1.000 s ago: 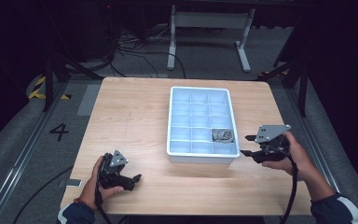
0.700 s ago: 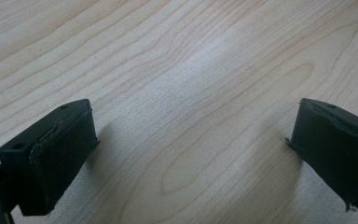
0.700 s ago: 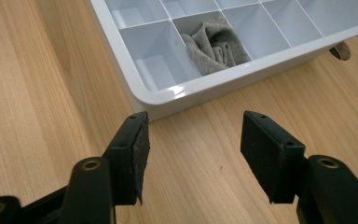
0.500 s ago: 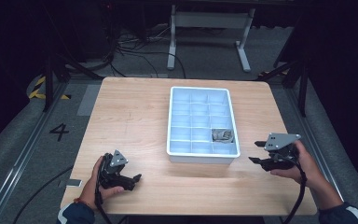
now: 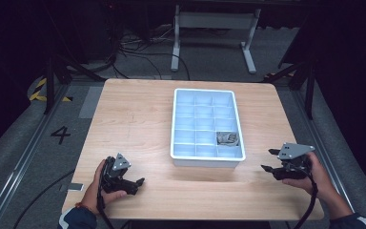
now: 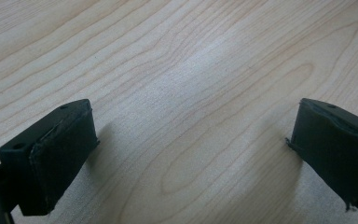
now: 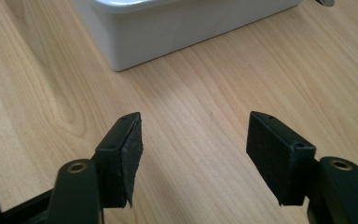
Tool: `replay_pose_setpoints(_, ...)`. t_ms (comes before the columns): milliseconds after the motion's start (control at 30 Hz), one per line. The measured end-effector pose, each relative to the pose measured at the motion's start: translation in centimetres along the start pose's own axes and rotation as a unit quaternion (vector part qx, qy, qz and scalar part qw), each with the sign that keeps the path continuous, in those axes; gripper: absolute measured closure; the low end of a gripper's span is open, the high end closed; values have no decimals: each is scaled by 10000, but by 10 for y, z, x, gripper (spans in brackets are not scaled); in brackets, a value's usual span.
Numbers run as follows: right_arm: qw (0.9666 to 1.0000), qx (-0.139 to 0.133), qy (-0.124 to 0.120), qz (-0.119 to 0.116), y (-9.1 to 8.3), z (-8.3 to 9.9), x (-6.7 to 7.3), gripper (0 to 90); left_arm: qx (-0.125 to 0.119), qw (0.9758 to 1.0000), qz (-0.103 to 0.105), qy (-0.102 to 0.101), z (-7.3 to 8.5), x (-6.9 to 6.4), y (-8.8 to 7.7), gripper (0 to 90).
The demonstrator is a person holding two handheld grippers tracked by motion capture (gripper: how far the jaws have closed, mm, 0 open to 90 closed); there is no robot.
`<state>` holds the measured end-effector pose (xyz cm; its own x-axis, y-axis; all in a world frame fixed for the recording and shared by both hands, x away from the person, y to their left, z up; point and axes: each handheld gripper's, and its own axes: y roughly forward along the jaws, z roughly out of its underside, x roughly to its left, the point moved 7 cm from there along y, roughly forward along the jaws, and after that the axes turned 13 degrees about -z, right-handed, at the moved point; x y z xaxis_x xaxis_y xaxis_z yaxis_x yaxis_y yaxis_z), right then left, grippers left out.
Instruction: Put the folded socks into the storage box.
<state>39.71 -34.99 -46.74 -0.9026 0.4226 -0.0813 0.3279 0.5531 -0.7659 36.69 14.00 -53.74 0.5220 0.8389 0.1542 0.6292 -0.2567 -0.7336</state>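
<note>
I stood at a light wooden table with a two-jaw gripper in each hand, both resting low near the edge closest to me. A white divided tray, its compartments laid out in a grid, sat lengthwise right of the table's middle, and one small grey, crumpled-looking object lay in a compartment of the tray's right column, one row up from the near end; I could not tell what the object was. My left gripper lay at the near left corner of the table, well apart from the tray, with my left hand wrapped around its body and its jaws pointing right; in the left gripper view its two black jaws stood wide apart over bare wood grain, with nothing between them. My right gripper was held near the table's right edge, just off the tray's near right corner, its grey three-cornered plate on top and its jaws pointing left toward the tray, my right hand behind it. In the right gripper view those jaws were likewise spread and empty, with the tray's white outer wall ahead of them and not touching. A cable trailed from the right gripper back toward my forearm.
</note>
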Motion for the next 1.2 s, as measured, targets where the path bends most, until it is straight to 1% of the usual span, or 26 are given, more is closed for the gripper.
replay_pose_setpoints(33,10000,-54,16,37,1,1,0,342,-8,10000,-2,30,0,0,0,5)
replay_pose_setpoints(100,9999,-68,32,116,2,6,0,336,-8,10000,-4,28,0,0,0,4)
replay_pose_setpoints(200,9998,-98,117,140,4,13,0,322,-2,10000,-4,27,0,0,0,4)
replay_pose_setpoints(300,9995,-107,179,218,6,21,-1,302,-5,10000,-6,28,0,0,0,4)
replay_pose_setpoints(333,9995,-110,221,195,8,24,-1,301,5,10000,-5,18,0,0,0,5)
replay_pose_setpoints(400,9994,11,251,234,12,33,-2,291,-2,10000,-8,24,0,0,0,5)
replay_pose_setpoints(533,9988,118,400,241,15,46,-1,276,-3,10000,-9,22,0,0,0,5)
replay_pose_setpoints(600,9984,61,516,203,15,53,1,274,-3,10000,-9,24,0,0,0,4)
replay_pose_setpoints(667,9983,74,535,206,15,57,3,266,20,10000,-10,-13,0,0,0,4)
replay_pose_setpoints(733,9979,61,609,234,13,63,3,264,6,10000,-14,-10,0,0,0,5)
replay_pose_setpoints(767,9978,-19,625,237,12,66,3,261,16,10000,-14,-12,0,0,0,4)
replay_pose_setpoints(833,9967,-80,784,215,9,71,2,258,16,10000,-14,-13,0,0,0,5)
replay_pose_setpoints(933,9951,-232,945,177,6,78,1,244,7,10000,-13,-6,0,0,0,4)
replay_pose_setpoints(967,9951,-232,945,177,6,78,1,244,7,10000,-13,-6,0,0,0,4)
replay_pose_setpoints(1167,9923,-465,1139,135,3,86,1,213,11,10000,-18,-16,0,0,0,4)
replay_pose_setpoints(1200,9911,-540,1212,121,3,88,1,207,7,10000,-29,-27,0,0,0,4)
